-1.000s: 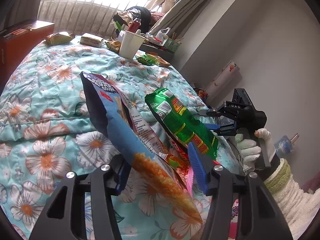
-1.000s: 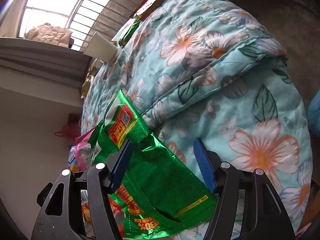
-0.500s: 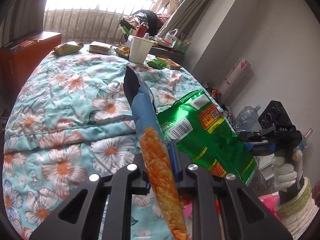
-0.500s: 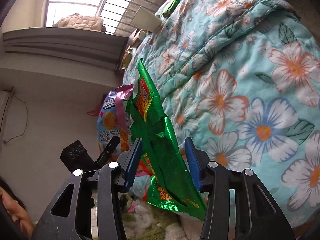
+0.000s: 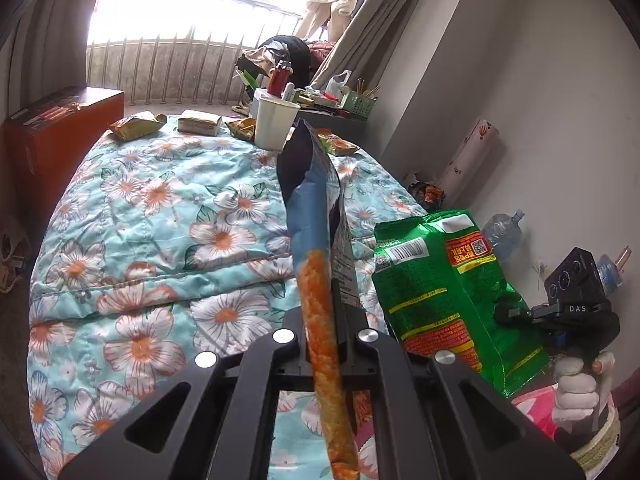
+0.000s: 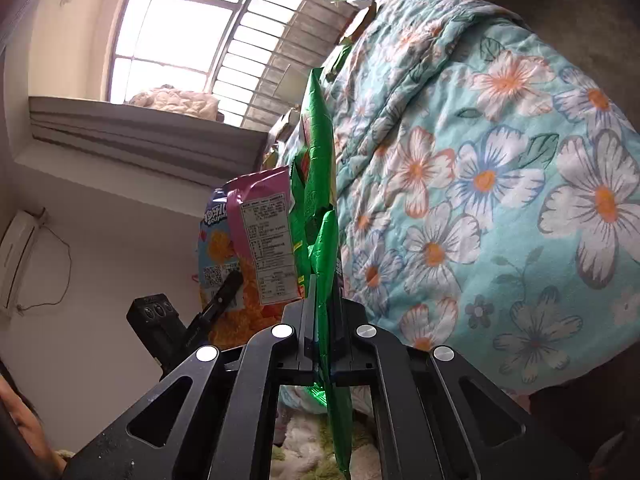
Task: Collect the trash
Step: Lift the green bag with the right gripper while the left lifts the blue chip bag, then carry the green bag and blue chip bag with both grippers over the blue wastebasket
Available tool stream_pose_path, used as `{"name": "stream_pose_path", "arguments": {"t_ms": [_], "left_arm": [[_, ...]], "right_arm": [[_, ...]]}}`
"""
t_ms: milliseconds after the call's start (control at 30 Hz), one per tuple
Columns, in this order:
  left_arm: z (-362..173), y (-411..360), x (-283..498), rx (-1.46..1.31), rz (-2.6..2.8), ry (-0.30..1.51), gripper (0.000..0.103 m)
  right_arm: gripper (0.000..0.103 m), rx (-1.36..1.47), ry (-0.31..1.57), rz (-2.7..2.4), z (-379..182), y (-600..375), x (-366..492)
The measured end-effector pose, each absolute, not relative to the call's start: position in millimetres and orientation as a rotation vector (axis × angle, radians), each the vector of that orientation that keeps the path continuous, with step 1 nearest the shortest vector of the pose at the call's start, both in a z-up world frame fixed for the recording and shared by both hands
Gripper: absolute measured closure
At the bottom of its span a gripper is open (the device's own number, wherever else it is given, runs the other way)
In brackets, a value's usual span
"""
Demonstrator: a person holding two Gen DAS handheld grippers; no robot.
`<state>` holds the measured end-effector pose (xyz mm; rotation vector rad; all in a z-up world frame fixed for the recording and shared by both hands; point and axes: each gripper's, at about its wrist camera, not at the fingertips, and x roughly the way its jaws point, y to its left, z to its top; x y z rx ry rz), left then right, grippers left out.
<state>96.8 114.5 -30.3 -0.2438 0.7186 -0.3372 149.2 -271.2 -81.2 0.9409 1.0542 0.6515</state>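
Note:
My left gripper (image 5: 324, 320) has its jaws closing tight on a blue and orange snack bag (image 5: 316, 216), which stands edge-on above the floral quilt (image 5: 160, 240). To the right, the right gripper (image 5: 516, 314), held by a gloved hand (image 5: 576, 384), carries a green snack bag (image 5: 440, 288) beside the bed. In the right wrist view my right gripper (image 6: 322, 308) has its jaws closing on that green bag (image 6: 320, 168), pads pressed against it. Left of it are the blue bag (image 6: 216, 240), a pink bag (image 6: 264, 236) and the left gripper (image 6: 234, 280).
A white paper cup (image 5: 274, 124) and several snack wrappers (image 5: 136, 126) lie at the bed's far end. A red box (image 5: 60, 120) stands left of the bed. A pink bin (image 5: 532, 408) and a water bottle (image 5: 502, 232) sit by the wall on the right.
Both grippers went from wide open to shut on their bags. The blue bag turned edge-on and lifted. The right gripper swung away from the quilt with the green bag.

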Motion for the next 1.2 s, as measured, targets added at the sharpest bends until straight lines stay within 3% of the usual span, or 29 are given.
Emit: {"name": "stream_pose_path", "arguments": {"t_ms": [300,633,833,1200], "left_arm": [[18,50,118,-0.18,-0.499,0.643,0.1],[39,-108,165,-0.053,-0.78,0.635,0.1],[15,-209,199,0.033,-0.884,0.71,0.1],[-48,-324,273,0.168,-0.906,0.856,0.1]], "right_arm": [[0.102,1.087,0.809,0.566,-66,-352,123],[0.102,1.031,0.608,0.178,-25,-482,83],[0.102,0.806,0.658,-0.225,-18,-545,102],[0.102,0.578,0.993,-0.552,-160,-612,192]]}}
